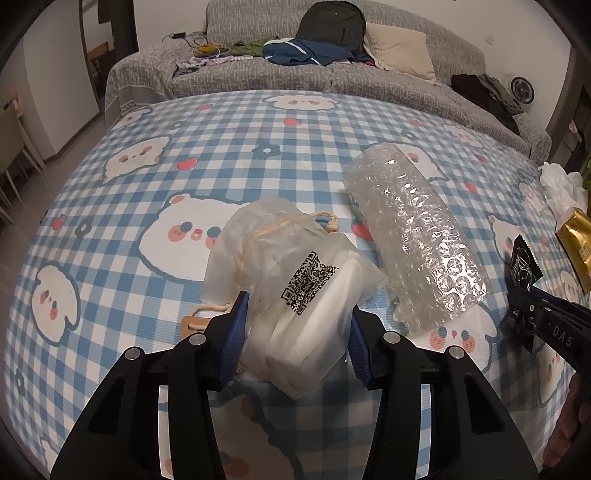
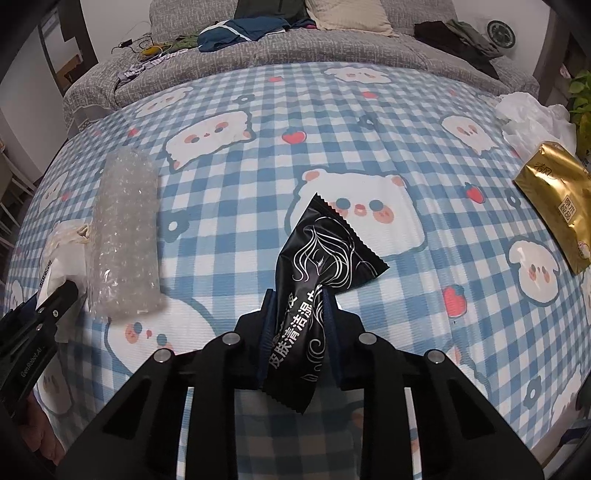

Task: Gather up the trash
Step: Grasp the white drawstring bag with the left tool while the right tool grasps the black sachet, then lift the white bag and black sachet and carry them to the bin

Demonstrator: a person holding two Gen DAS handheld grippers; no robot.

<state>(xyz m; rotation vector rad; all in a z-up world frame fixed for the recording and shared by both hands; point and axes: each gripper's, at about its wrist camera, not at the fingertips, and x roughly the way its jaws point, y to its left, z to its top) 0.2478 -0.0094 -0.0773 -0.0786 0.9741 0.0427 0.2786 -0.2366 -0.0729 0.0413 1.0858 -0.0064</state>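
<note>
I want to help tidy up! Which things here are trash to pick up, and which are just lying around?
Trash: white plastic bag in the left gripper; black wrapper in the right gripper; bubble wrap; crumpled white plastic.

Lying about: gold tissue pack, backpack, pillow, clothes.

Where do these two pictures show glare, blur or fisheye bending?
Left wrist view: bright glints on the bubble wrap; the checked tablecloth bulges, corners go dark; the right gripper looks smeared at the edge. Right wrist view: same bulge; the black wet-wipe packet is sharp, without strong glare.
</note>
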